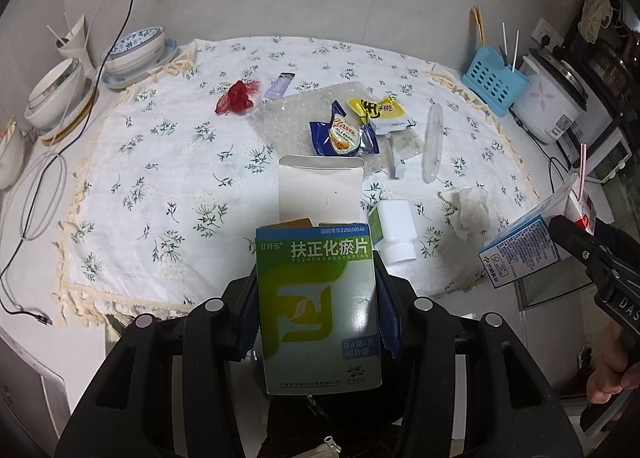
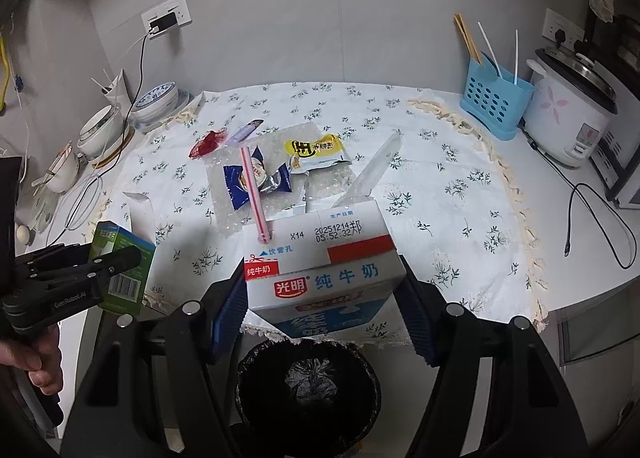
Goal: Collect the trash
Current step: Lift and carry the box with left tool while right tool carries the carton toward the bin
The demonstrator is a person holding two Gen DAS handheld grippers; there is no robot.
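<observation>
the left tool (image 1: 318,298) is gripping a green and blue cardboard medicine box (image 1: 316,298) above the worktop (image 1: 24,338) edge; the right tool (image 2: 320,298) is clamping a white and blue milk carton (image 2: 320,274) over a black-lined round trash bin (image 2: 308,390), showing only in the right view.

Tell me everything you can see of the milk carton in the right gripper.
The milk carton is a white and blue paperboard box with a red band, printed Chinese text and a stamped date on top. A pink striped straw stands in its hole. The right gripper clamps its sides with blue pads, holding it top-up and tilted, clear of the table, above a black-lined bin.
</observation>
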